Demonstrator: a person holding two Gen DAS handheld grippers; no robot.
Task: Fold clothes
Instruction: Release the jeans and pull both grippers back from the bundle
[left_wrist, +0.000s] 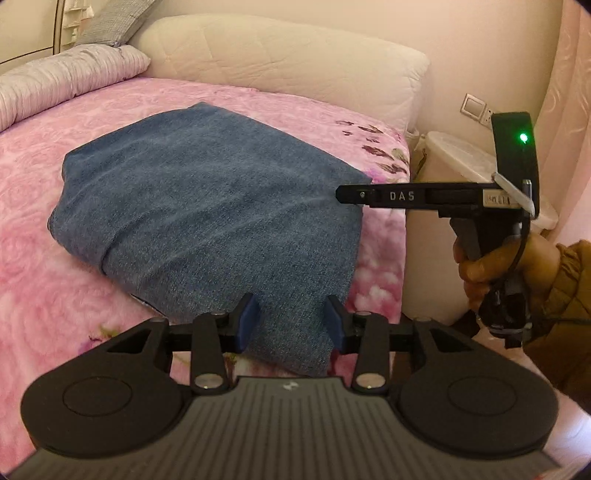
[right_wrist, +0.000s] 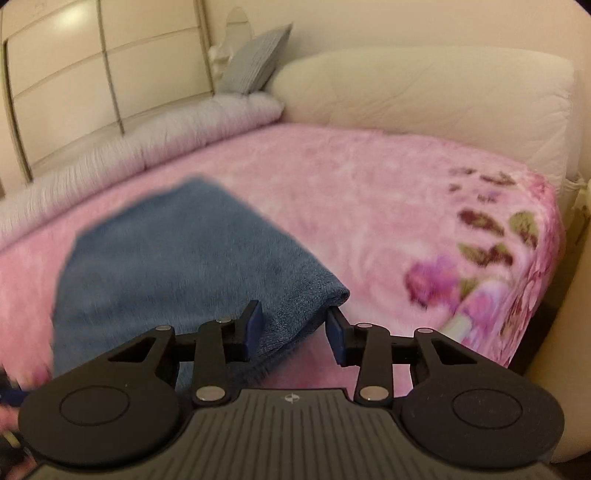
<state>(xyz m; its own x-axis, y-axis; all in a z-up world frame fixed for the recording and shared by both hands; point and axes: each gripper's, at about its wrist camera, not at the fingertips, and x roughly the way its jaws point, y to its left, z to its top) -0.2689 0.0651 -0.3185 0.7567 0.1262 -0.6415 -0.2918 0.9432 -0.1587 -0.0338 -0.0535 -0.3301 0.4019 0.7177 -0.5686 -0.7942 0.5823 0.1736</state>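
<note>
Lying folded on the pink floral blanket, the denim garment sits between both spread claws; left claw and right claw grip nothing.

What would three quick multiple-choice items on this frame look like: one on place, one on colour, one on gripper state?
1. Where does the denim garment lie?
A. on the pink blanket
B. on the floor
C. in a drawer

2. What colour are the pads on the gripper fingers?
A. red
B. blue
C. white

3. How does the left gripper stand?
A. shut on the garment
B. open
C. out of view

Answers: 1 A, the folded denim rests on the blanket covering the bed. 2 B, both pads show blue. 3 B, its fingers stand apart with denim visible between them.
</note>
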